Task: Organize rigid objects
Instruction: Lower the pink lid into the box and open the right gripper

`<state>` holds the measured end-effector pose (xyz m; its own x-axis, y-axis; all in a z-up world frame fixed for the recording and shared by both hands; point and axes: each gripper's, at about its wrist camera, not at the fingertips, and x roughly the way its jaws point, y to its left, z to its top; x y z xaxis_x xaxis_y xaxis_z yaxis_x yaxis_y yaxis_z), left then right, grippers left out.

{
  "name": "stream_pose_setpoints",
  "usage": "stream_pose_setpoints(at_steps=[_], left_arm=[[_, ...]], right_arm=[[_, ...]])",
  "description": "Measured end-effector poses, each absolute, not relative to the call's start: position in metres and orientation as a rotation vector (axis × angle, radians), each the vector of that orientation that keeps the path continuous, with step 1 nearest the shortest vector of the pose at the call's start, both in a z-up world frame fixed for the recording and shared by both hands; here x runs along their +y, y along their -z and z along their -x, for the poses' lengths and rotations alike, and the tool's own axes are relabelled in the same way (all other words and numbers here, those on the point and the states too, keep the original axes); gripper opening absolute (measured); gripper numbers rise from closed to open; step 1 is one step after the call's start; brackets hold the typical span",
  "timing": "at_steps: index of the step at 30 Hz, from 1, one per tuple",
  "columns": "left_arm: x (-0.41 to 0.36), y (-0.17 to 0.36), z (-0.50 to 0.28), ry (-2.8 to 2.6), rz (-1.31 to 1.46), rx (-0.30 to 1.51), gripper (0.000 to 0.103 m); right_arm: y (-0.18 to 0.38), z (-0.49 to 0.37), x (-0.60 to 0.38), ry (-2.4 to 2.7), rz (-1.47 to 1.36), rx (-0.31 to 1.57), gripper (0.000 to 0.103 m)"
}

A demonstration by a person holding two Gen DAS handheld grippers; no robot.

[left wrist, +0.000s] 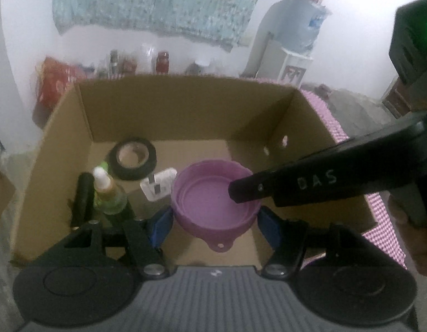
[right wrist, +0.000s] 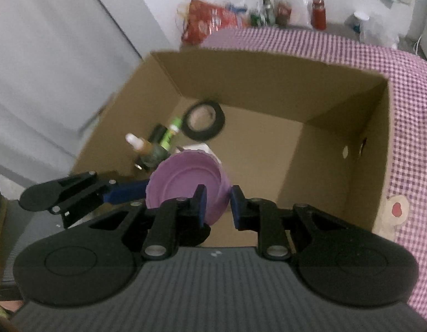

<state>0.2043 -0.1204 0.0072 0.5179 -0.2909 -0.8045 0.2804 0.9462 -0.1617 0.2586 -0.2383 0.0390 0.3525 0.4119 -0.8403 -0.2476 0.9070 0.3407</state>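
sitting on a table spread with a purple checked cloth [right wrist: 401,116], an open cardboard box [left wrist: 185,105] fills most of both views, its flaps gone and two small holes showing in its right wall. behind it, along the white wall, stand blurred jars and a red bag [right wrist: 210,19]; a water dispenser [left wrist: 293,41] shows at the back in the left wrist view.

inside the box, the biggest item is a purple collapsible bowl [left wrist: 213,196], round, with a small tab and hole at its near edge. it is held low in the box, near the front, just right of the other contents. the left gripper [left wrist: 215,225] has its blue pads on either side of the bowl, wide apart; whether they press on it i cannot tell. the right gripper [right wrist: 217,206] comes in from the right, one finger inside the bowl and the other outside, straddling the bowl's rim with a small gap showing on the outer side, so no firm clamp is visible.

a roll of black tape [left wrist: 132,158] lies flat toward the back left of the box floor. a white plug adapter [left wrist: 158,184] lies between the tape and the bowl, just beside the bowl. a small dropper bottle [left wrist: 107,193] with a white tip stands at the left, with a dark cylindrical object [left wrist: 83,196] just beside it.
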Motion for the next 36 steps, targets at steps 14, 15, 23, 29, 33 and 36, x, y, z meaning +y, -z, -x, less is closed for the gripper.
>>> stream_pose_setpoints(at_steps=[14, 15, 23, 29, 33, 36], left_arm=[[-0.118, 0.027, -0.226, 0.336, 0.080, 1.101, 0.069], [-0.118, 0.028, -0.226, 0.336, 0.087, 1.106, 0.069], [-0.117, 0.027, -0.225, 0.349, 0.118, 1.093, 0.071], [-0.116, 0.015, -0.216, 0.368, 0.127, 1.043, 0.076], [-0.113, 0.000, -0.202, 0.378, 0.118, 0.992, 0.076], [-0.106, -0.018, -0.186, 0.389, 0.116, 0.941, 0.077]], right_arm=[[0.001, -0.289, -0.222, -0.432, -0.087, 1.295, 0.019], [0.003, -0.290, -0.222, -0.431, -0.089, 1.300, 0.019], [0.002, -0.288, -0.225, -0.433, -0.103, 1.281, 0.021], [-0.010, -0.280, -0.233, -0.426, -0.127, 1.207, 0.023], [-0.031, -0.268, -0.247, -0.442, -0.202, 1.122, 0.023], [-0.056, -0.249, -0.261, -0.445, -0.259, 1.037, 0.025]])
